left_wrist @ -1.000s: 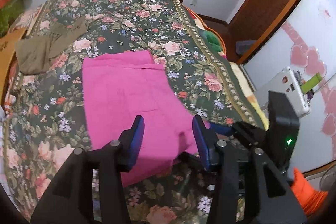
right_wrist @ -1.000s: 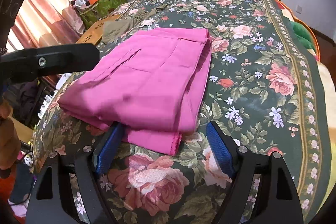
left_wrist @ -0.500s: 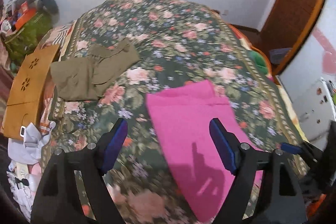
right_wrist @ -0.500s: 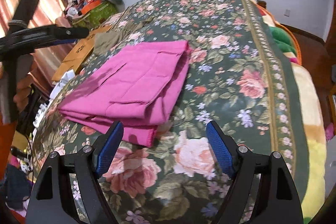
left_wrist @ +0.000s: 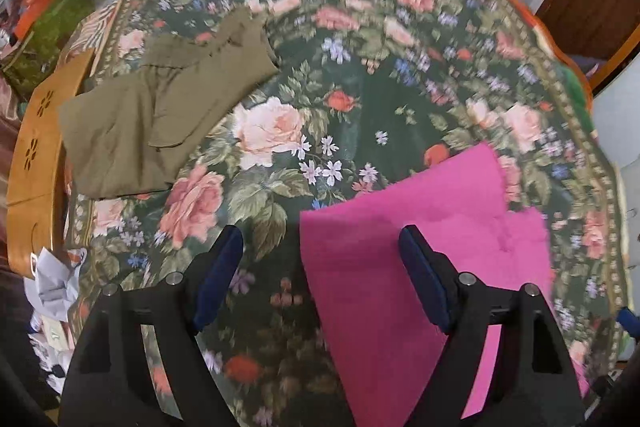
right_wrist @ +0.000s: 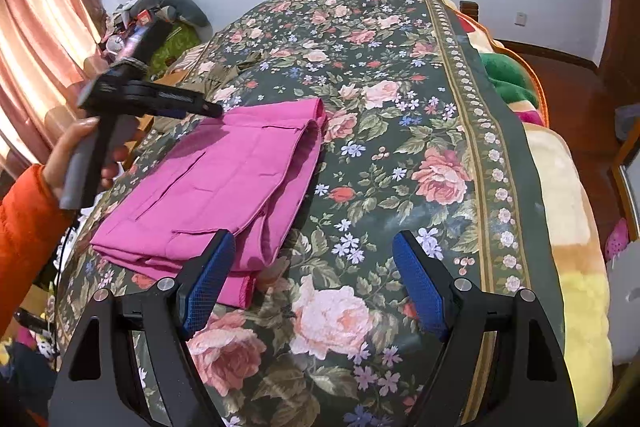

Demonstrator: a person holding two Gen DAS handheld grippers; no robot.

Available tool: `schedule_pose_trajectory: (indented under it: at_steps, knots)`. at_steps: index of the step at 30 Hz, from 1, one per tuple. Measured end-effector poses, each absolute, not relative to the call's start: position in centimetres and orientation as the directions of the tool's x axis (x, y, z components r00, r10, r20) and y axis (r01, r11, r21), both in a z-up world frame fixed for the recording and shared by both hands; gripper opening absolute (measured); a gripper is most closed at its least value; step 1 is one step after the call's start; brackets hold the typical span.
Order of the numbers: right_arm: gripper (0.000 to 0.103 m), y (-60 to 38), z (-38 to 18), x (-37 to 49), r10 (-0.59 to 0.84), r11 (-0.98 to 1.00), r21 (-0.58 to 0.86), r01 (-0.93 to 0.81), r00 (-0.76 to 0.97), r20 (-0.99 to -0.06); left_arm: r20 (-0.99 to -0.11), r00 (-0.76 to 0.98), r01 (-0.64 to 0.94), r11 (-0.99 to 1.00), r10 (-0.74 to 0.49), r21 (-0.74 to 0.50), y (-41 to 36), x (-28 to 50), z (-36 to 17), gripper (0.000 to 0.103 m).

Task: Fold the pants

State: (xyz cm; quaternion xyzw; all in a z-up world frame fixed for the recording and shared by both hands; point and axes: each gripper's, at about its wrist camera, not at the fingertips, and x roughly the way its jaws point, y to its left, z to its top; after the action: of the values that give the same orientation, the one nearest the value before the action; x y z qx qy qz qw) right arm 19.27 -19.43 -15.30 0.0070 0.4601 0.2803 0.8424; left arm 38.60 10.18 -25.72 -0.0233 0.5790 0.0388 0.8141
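Right wrist: no legible text; both tools wide open, empty, pink pants [right_wrist: 224, 183] folded

Floral bed [right_wrist: 440, 115] carries pink pants [right_wrist: 224, 183] (folded), olive garment [left_wrist: 160, 115].

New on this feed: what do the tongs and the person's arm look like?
Both tongs have black angular fingers with silver screws and blue pads. The left one, seen from the right camera, has a grey handle. The sleeve is orange and puffy.
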Motion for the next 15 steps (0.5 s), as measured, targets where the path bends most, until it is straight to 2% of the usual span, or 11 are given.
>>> schedule_pose_trajectory:
  at_steps: [3, 7, 12, 15]
  knots:
    - [0.078, -19.5, -15.4, 19.6, 0.476, 0.846, 0.271, -0.459, 0.421, -0.772, -0.959, 0.274, -0.062, 0.997, 0.069, 0.054, 10.0, 39.6, -27.8, 0.081]
    - [0.078, -19.6, -15.6, 19.9, 0.474, 0.848, 0.271, -0.456, 0.42, -0.774, -0.952, 0.285, -0.039, 0.994, 0.109, 0.102, 9.8, 39.0, -28.7, 0.093]
    - [0.078, -19.4, -15.5, 20.0, 0.482, 0.844, 0.277, -0.46, 0.421, -0.769, -0.934, 0.313, 0.009, 0.983, 0.17, 0.182, 9.2, 36.8, -28.5, 0.094]
    - [0.078, -19.0, -15.1, 19.8, 0.495, 0.836, 0.28, -0.472, 0.426, -0.758, -0.934, 0.315, 0.003, 0.984, 0.171, 0.181, 9.5, 35.1, -28.0, 0.094]
